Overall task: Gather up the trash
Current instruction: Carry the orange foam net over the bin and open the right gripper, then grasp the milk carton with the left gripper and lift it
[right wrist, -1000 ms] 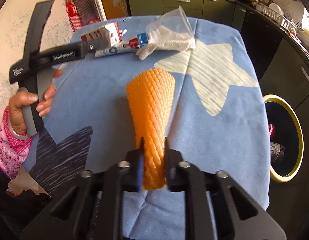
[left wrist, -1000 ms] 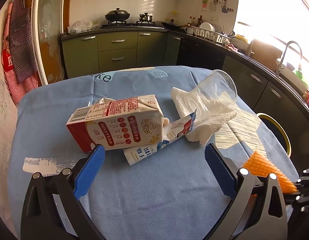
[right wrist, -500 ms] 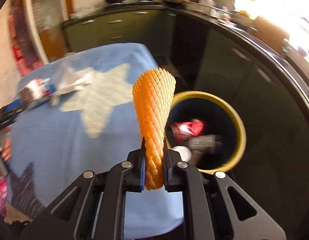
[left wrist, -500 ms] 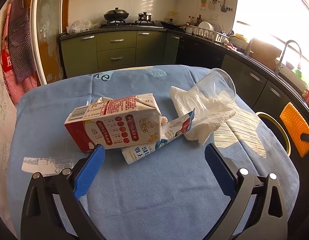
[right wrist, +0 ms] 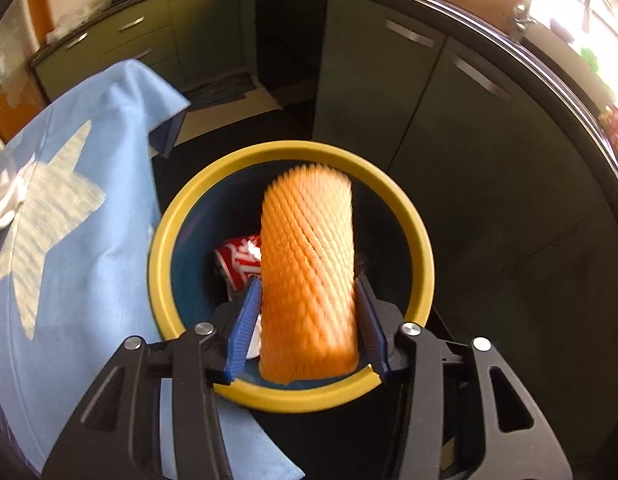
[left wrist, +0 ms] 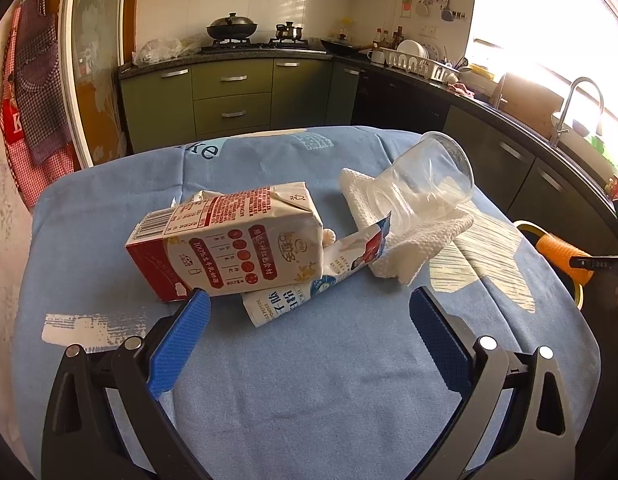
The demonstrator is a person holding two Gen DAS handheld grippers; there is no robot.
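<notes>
1. The left gripper (left wrist: 305,312) hovers low over the blue tablecloth (left wrist: 309,380), its blue-padded fingers (left wrist: 177,344) spread wide with nothing between them.
2. Just ahead of the left finger lies a red-and-white milk carton (left wrist: 229,240) on its side; its near bottom corner sits right at that fingertip, though contact cannot be confirmed.
3. Ahead of the gap between the fingers, a smaller blue-and-white carton (left wrist: 309,284) lies flattened, partly tucked under the milk carton and leaning against the paper towel.
4. Further ahead and toward the right finger, a crumpled white paper towel (left wrist: 409,240) lies with a clear plastic cup (left wrist: 425,184) tipped over on top of it.
5. Far right of the right finger, past the table edge, the yellow rim of the trash bin (left wrist: 525,225) shows, with the orange foam net (left wrist: 561,252) above it.
6. In the right wrist view, the tablecloth (right wrist: 89,240) with its pale star print hangs to the left of the fingers.
7. The right gripper (right wrist: 307,320) is above the yellow-rimmed bin (right wrist: 417,240). Its fingers (right wrist: 245,320) are parted, one on each side of the foam fruit net (right wrist: 309,272), which stands between them; a narrow gap shows at the pads, so the squeeze looks released.
8. Inside the bin, left of the net, sits a red-and-white wrapper (right wrist: 239,260); the net hides the rest.
9. Dark green kitchen cabinets (right wrist: 389,100) stand beyond the bin.
</notes>
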